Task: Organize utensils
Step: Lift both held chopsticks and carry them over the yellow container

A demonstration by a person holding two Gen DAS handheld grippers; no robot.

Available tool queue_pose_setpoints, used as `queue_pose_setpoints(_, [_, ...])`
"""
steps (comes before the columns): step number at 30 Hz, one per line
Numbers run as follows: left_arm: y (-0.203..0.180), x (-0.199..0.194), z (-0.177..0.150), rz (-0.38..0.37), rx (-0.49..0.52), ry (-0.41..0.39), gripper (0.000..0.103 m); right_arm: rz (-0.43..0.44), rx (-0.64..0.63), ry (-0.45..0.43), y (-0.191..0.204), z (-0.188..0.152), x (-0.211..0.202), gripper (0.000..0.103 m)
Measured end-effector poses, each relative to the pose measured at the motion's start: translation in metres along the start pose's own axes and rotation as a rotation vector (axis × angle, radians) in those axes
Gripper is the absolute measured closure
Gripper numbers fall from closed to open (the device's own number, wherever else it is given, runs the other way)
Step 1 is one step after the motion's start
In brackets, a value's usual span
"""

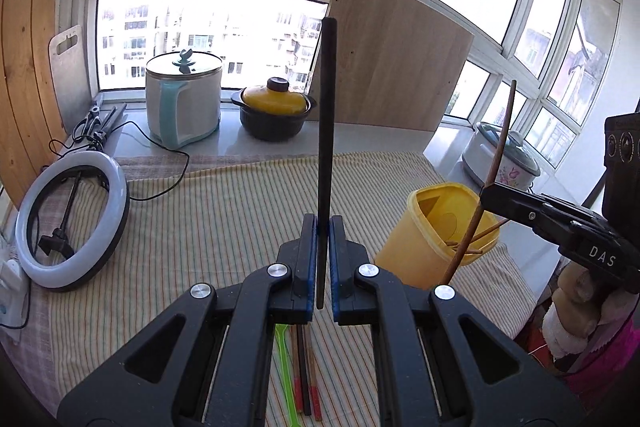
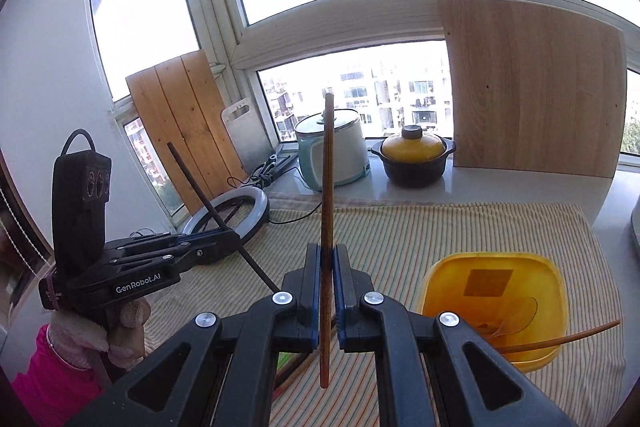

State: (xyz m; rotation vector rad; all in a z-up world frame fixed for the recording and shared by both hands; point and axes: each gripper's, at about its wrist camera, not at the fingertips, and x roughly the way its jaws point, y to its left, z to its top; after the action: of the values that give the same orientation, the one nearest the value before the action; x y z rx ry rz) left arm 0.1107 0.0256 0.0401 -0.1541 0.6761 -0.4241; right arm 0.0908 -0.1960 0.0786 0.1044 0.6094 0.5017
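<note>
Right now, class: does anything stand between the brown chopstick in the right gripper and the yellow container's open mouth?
Nothing visible does. The brown chopstick is clamped in the right gripper; the yellow container sits open beside it.

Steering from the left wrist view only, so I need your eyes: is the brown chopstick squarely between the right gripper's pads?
Observer: Yes, the brown chopstick is pinched upright by the right gripper, centred between its blue pads, lower end poking out below.
Operator: How does my gripper look from outside?
Observer: The left gripper holds the black chopstick tilted, top leaning away from the yellow bin.
Operator: Who holds it?
Observer: A gloved hand with a pink sleeve.
</note>
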Motion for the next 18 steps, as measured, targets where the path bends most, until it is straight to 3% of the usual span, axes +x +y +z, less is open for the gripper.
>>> queue_pose_setpoints(18, [-0.048,-0.003,0.033,-0.068,0.052,-0.073,0.100,-0.071,0.069,-0.155,-0.051,0.027,-0.063,0.099])
